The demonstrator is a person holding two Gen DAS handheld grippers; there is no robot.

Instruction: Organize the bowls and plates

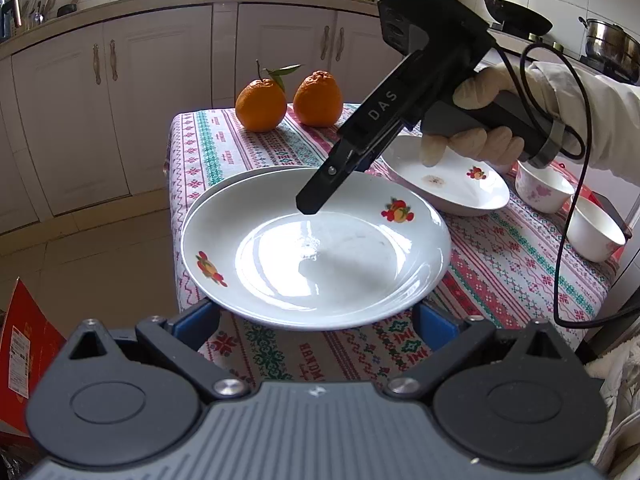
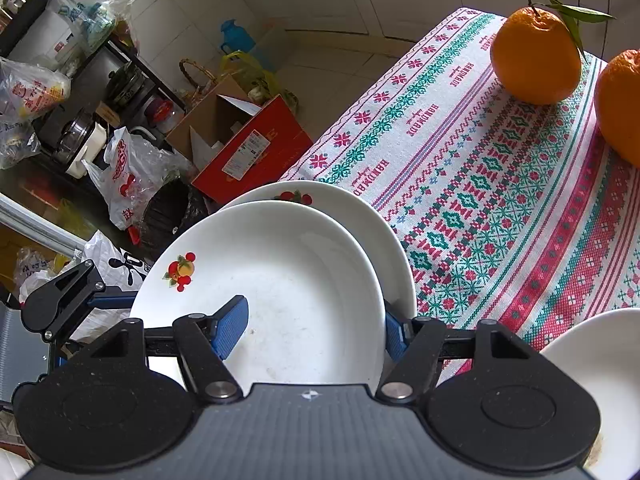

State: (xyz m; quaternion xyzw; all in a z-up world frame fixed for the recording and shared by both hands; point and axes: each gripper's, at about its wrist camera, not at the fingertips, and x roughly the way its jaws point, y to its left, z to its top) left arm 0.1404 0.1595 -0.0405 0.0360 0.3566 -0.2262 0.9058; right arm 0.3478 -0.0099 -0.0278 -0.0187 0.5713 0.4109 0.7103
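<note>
Right tongs (image 2: 316, 320): jaws apart, one blue pad (image 2: 232, 320) over the top plate's (image 2: 304, 280) well, the other just outside its rim, not clamped. Left tongs (image 1: 318, 316): jaws wide apart, flanking the same plate's near edge (tips hidden under it). Top plate sits off-centre on a second plate (image 2: 360, 216) at the table edge. Gloved hand (image 1: 476, 120) holds the right tongs. Third plate (image 1: 460, 188) is just beside the stack, two bowls (image 1: 540, 192) beyond it, two oranges (image 1: 260, 106) at the far edge of the tablecloth (image 2: 500, 180)
</note>
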